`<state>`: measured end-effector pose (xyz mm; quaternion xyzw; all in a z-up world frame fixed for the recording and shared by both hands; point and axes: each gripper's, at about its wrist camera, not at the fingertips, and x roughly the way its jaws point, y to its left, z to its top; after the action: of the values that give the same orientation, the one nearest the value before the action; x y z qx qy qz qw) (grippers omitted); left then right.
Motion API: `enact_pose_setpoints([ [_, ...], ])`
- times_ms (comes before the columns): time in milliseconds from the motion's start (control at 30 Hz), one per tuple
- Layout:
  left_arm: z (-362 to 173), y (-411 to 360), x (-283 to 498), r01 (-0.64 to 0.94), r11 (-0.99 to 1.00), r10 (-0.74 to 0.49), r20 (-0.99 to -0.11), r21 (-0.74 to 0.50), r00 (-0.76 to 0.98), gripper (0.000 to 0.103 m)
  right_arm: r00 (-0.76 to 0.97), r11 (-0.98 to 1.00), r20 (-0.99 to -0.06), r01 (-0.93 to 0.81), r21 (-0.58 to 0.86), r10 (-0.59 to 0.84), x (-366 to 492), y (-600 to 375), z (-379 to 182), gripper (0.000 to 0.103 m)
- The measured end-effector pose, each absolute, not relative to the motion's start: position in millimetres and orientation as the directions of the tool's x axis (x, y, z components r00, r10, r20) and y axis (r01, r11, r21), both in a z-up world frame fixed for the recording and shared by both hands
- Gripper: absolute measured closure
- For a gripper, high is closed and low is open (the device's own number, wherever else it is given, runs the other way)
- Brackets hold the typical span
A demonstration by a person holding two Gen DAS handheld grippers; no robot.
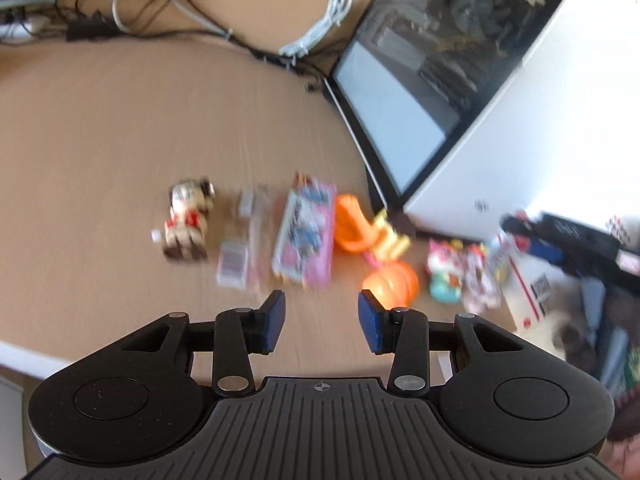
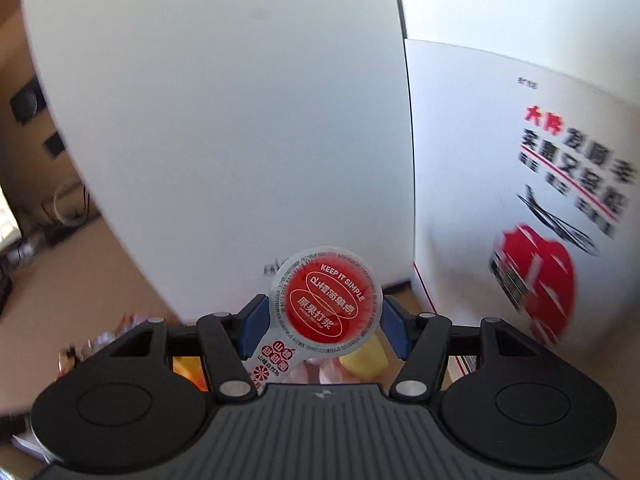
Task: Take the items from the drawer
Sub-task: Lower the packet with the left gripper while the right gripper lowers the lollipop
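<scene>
Jelly cup [image 2: 326, 305] sits between the blue pads [image 2: 251, 326] of the right gripper [image 2: 320, 328], which press on both its sides. Its round foil lid is silver at the rim and red in the middle, with white words "KEEP IT SIMPLE". A white box [image 2: 224, 120] stands behind it. Left gripper [image 1: 322, 322] is half open with nothing between its fingers, above the desk [image 1: 100, 160], near blurred snacks [image 1: 304, 236].

It looked like an office or computer desk: a light wooden tabletop [image 1: 120, 120] carried tangled black and grey cables [image 1: 168, 16] beside a white glass-sided computer case [image 1: 500, 100].
</scene>
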<state>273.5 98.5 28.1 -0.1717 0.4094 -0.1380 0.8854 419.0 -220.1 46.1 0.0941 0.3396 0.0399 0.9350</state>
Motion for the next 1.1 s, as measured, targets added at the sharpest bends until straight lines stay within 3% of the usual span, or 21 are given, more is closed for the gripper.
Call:
enact_pose_setpoints([
  [300, 5, 94, 261, 0.080, 0.896, -0.400, -0.713, -0.438, 0.576, 0.060, 0.721, 0.983, -0.676, -0.042, 0.177, 0.153, 396, -210, 13, 0.042],
  [400, 5, 88, 262, 0.098, 0.895, -0.409, -0.713, -0.436, 0.570, 0.060, 0.714, 0.986, -0.684, -0.054, 0.157, 0.148, 402, -206, 9, 0.054],
  [600, 6, 79, 260, 0.142, 0.889, -0.436, -0.710, -0.435, 0.554, 0.060, 0.751, 0.982, -0.637, -0.075, 0.175, 0.171, 389, -210, 30, 0.054],
  [733, 2, 77, 258, 0.134, 0.882, -0.446, -0.708, -0.451, 0.547, 0.060, 0.710, 0.975, -0.677, -0.062, 0.212, 0.193, 373, -210, 22, 0.054],
  [833, 2, 74, 257, 0.142, 0.878, -0.455, -0.707, -0.457, 0.542, 0.060, 0.635, 0.965, -0.733, -0.085, 0.247, 0.244, 364, -201, 4, 0.066],
  [900, 2, 73, 256, 0.145, 0.877, -0.458, -0.708, -0.457, 0.538, 0.060, 0.594, 0.959, -0.757, -0.107, 0.261, 0.272, 364, -192, -7, 0.083],
  [1100, 2, 75, 252, 0.137, 0.879, -0.455, -0.715, -0.457, 0.531, 0.060, 0.597, 0.956, -0.748, -0.145, 0.254, 0.290, 384, -174, -14, 0.087],
])
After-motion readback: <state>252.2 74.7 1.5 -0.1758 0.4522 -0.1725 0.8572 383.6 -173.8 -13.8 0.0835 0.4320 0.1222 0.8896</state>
